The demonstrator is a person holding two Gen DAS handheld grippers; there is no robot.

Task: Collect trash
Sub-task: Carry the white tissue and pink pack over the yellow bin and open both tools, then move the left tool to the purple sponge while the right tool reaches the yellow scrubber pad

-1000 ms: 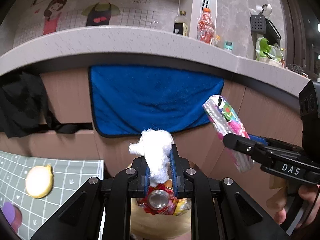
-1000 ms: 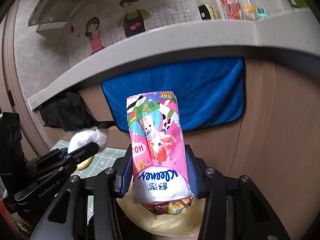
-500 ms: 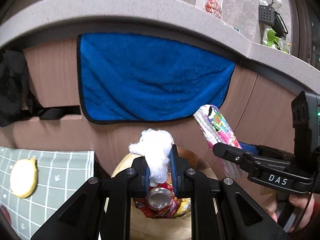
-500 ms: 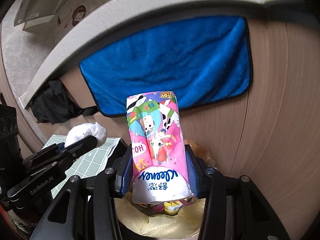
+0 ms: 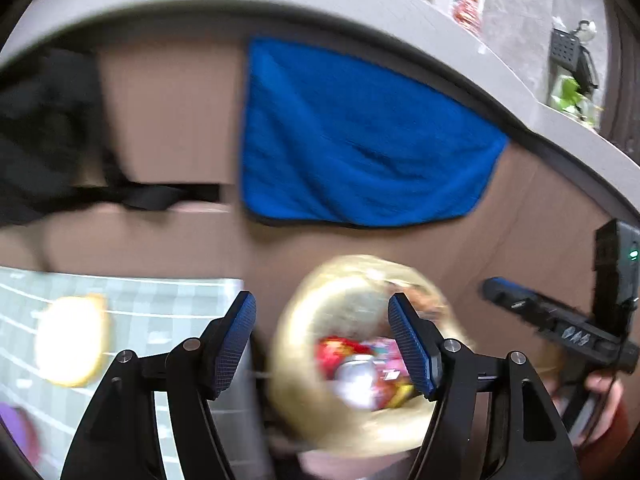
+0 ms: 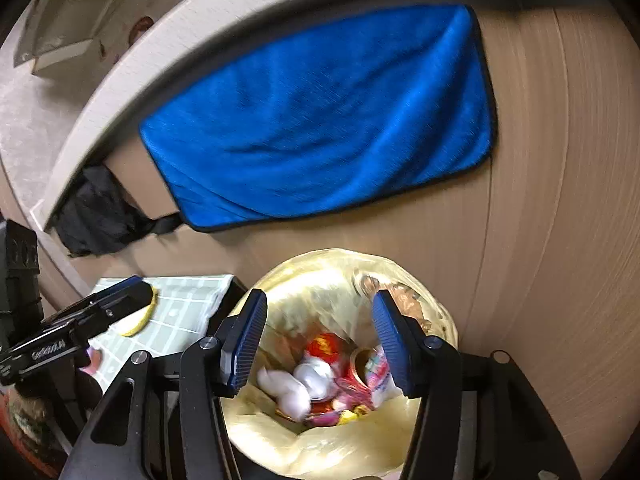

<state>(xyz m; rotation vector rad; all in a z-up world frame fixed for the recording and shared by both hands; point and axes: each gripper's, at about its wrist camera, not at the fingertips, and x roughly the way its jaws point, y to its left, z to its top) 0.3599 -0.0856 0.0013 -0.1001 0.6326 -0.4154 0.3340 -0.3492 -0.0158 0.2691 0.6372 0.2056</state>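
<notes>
A bin lined with a yellow bag point(image 6: 320, 264) stands below both grippers against the wooden cabinet. In it lie a white tissue wad point(image 6: 288, 392), a pink tissue pack point(image 6: 380, 372), a red wrapper point(image 6: 324, 344) and a can point(image 5: 356, 376). My right gripper point(image 6: 320, 336) hangs over the bin's mouth, its jaws opening with nothing between them. In the blurred left wrist view my left gripper point(image 5: 324, 340) is over the bin's point(image 5: 304, 344) left rim, jaws also opening and empty. Each gripper shows in the other's view: right gripper point(image 5: 552, 320), left gripper point(image 6: 80, 320).
A blue towel point(image 6: 320, 120) hangs on the cabinet front under the counter edge point(image 6: 120, 92), with a black cloth point(image 6: 96, 216) to its left. A green checked mat point(image 5: 132, 312) left of the bin bears a yellow round thing point(image 5: 72, 340). A person's hand point(image 5: 600, 392) holds the right gripper.
Both grippers have opened. The white tissue wad left the left jaws and the pink tissue pack left the right jaws; both now lie in the bin. The left gripper has shifted left.
</notes>
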